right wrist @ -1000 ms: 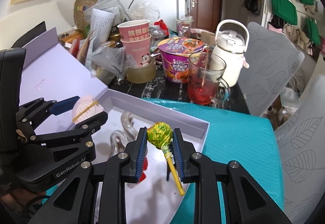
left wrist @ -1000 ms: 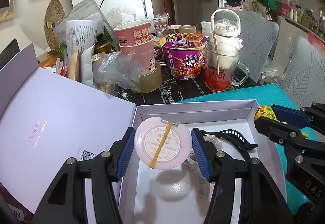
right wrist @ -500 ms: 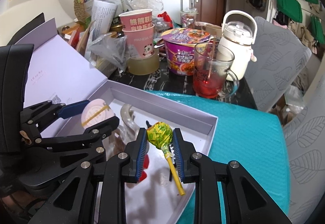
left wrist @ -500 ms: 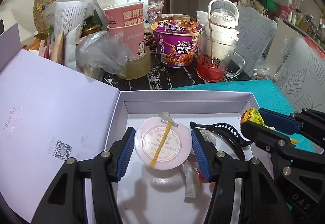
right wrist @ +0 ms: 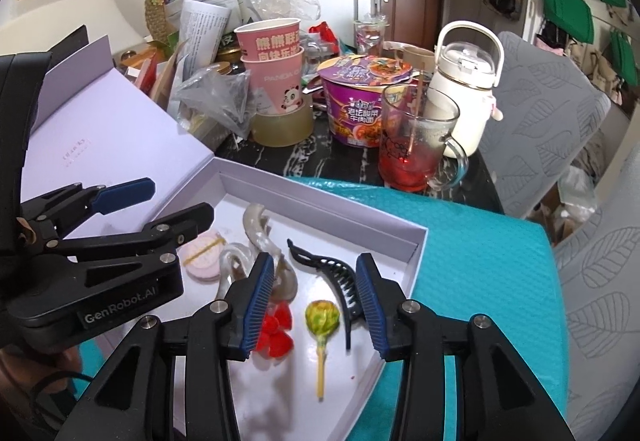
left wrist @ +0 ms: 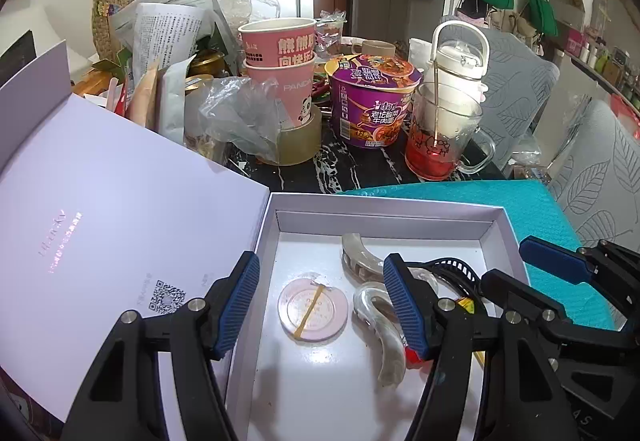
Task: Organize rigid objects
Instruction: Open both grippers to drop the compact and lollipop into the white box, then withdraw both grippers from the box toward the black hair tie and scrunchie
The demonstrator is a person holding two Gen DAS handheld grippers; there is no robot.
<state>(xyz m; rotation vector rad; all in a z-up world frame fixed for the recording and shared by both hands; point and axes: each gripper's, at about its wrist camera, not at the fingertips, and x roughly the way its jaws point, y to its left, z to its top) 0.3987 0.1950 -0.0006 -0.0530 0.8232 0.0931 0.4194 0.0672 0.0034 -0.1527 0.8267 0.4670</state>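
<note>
Both grippers have just been opening, and nothing is gripped. The left gripper (left wrist: 320,297) has its fingers wide, with the pink round tin (left wrist: 312,311) lying loose between them on the white box (left wrist: 384,215) floor. The right gripper (right wrist: 316,301) fingers stand apart around the lollipop (right wrist: 322,317), which rests flat in the box, touching neither finger.

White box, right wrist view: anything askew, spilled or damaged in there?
Nothing spilled or damaged. The lollipop, pink round case, clear hair claws, black hair claw and a red piece lie loose and unaligned on the white box floor. The black claw's tip sits close to the lollipop head. Both grippers have just been opening; neither holds anything.
</note>
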